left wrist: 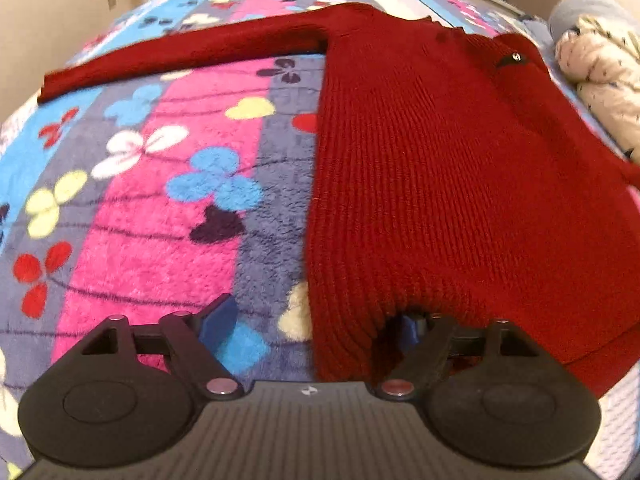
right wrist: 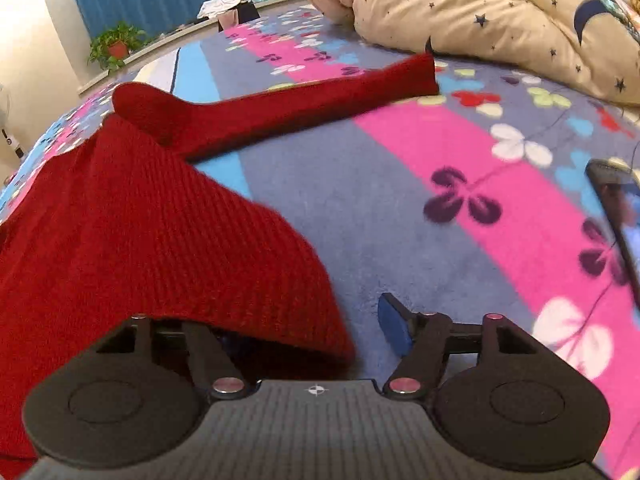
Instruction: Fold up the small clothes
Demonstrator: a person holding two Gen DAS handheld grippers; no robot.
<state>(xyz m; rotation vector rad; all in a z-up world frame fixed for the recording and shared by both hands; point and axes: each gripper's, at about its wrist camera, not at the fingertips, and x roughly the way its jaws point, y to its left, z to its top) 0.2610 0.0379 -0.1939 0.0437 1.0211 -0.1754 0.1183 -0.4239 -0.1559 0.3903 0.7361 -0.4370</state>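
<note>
1. A red knit sweater point(left wrist: 440, 168) lies spread flat on a fleece blanket point(left wrist: 168, 208) striped pink, blue and grey with butterfly shapes; the left wrist view alone shows its long sleeve point(left wrist: 168, 56) stretched out to the left and a small dark tag near the collar, its writing too small to read.
2. The left gripper point(left wrist: 316, 324) stands with jaws apart at the sweater's hem; the hem drapes over its right finger, partly hiding the blue pad.
3. The right gripper point(right wrist: 308, 328) is likewise spread, its left finger buried under the hem.
4. Only the right wrist view shows a star-print quilt point(right wrist: 500, 12), a potted plant point(right wrist: 116, 46) and a phone point(right wrist: 620, 216), cut off at the edge.
</note>
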